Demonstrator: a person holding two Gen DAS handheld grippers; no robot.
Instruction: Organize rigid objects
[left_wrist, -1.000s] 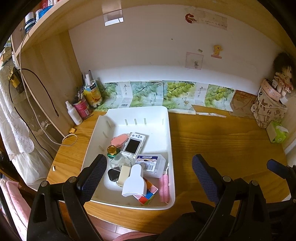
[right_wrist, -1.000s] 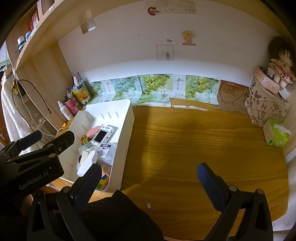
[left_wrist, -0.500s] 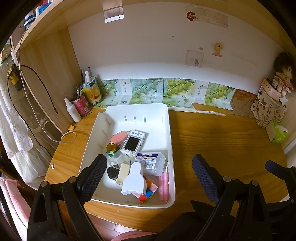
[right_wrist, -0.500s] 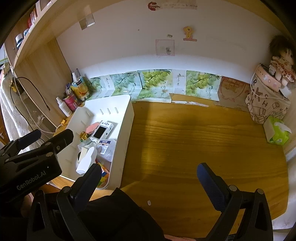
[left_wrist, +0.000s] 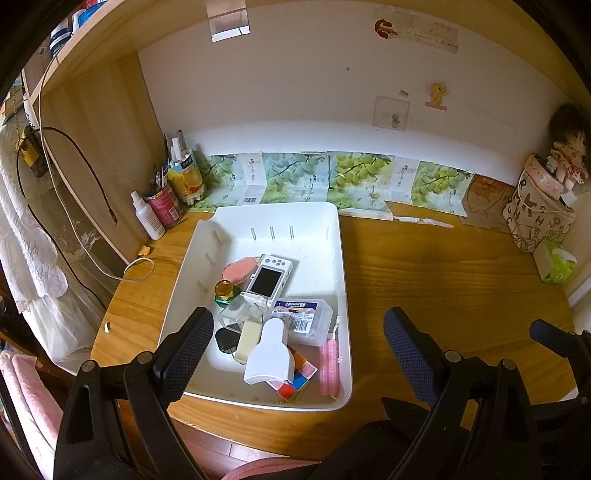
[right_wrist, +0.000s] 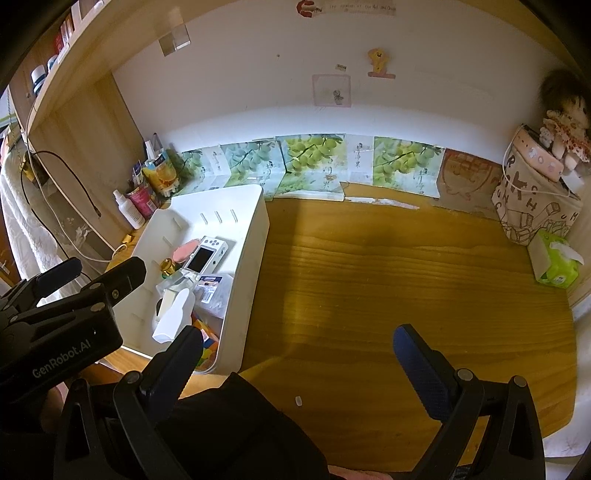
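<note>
A white tray (left_wrist: 280, 221) sits on the wooden desk (left_wrist: 443, 280) at the left. In it lie a white handheld game console (left_wrist: 267, 277), a pink oval piece (left_wrist: 238, 269), a gold-capped green bottle (left_wrist: 224, 291), a clear labelled box (left_wrist: 303, 319), a white bottle-shaped piece (left_wrist: 269, 352), a colour cube (left_wrist: 295, 380), a pink roller (left_wrist: 328, 362) and a black piece (left_wrist: 224, 339). My left gripper (left_wrist: 295, 354) is open and empty above the tray's near end. My right gripper (right_wrist: 295, 369) is open and empty over the desk, right of the tray (right_wrist: 255, 229).
A spray bottle (left_wrist: 147, 218), a red can with pens (left_wrist: 164, 206) and a yellow carton (left_wrist: 186, 177) stand at the back left. A printed bag with a doll (left_wrist: 543, 206) and a green tissue pack (left_wrist: 556, 260) stand at the right. Grape-print sheets (left_wrist: 332, 181) line the wall.
Both grippers have drawn back and risen slightly, so the tray sits a little farther away in each view. Both stay open. Nothing in the tray has moved.
</note>
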